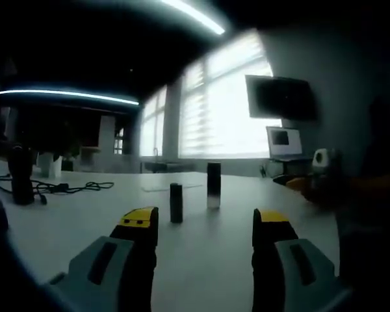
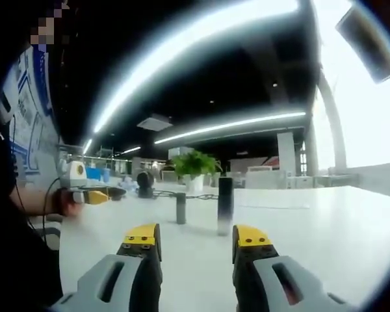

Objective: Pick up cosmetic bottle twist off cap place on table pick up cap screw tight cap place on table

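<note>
Both claws are spread and hold nothing. The left claw (image 1: 207,224) and right claw (image 2: 197,239) hover low over the white counter (image 1: 84,214), each aimed at the same pair of things from a different side.

The bottle (image 1: 213,184) stands upright mid-counter: tall, dark top, pale lower part. The cap (image 1: 176,203) stands upright just beside it, apart, not touching. So we read the cap as already off, and the pick-up-and-screw step as next.

Risks from here:
- Both are narrow and upright. A jaw that clips one on the way in tips it, and it may roll across the smooth counter.
- They sit close. Going for the cap with jaws this wide, we may knock the bottle too.
- The left gripper view is dim and backlit by the window (image 1: 214,97), so edges are hard to judge. The right gripper view shows the bottle (image 2: 225,205) and cap (image 2: 181,208) more clearly.
- The cap could go on crooked if the bottle tilts in the grip, leading to cross-threading.
- A cable (image 1: 58,188) lies off to one side, well apart; low risk.
</note>
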A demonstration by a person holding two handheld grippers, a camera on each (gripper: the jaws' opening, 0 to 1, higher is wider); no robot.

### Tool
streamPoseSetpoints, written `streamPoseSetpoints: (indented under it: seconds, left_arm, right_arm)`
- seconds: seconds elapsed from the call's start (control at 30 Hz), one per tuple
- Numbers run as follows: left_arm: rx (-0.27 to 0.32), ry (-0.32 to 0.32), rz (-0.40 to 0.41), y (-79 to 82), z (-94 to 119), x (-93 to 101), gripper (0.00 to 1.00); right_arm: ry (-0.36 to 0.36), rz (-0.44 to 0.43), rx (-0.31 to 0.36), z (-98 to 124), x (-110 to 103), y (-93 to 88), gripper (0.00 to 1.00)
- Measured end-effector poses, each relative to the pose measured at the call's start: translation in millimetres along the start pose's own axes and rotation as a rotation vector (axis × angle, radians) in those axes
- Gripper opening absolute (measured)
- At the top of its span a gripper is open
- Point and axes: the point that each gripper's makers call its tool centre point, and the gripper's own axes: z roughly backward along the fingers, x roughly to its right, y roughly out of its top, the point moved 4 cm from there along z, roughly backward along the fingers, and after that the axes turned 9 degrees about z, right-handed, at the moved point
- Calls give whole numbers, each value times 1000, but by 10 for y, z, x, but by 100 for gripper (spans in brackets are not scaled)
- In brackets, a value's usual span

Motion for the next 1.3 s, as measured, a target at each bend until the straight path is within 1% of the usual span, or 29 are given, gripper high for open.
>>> streamPoseSetpoints:
  seconds: [1.17, 1.3]
  left_arm:
    - [-2, 3, -17, -7, -11, -15, 48]
    - [-2, 1, -5, -9, -32, -36, 48]
  right_arm:
    - [6, 1, -2, 1, -7, -5, 36]
    - [5, 2, -3, 1, -9, -6, 36]
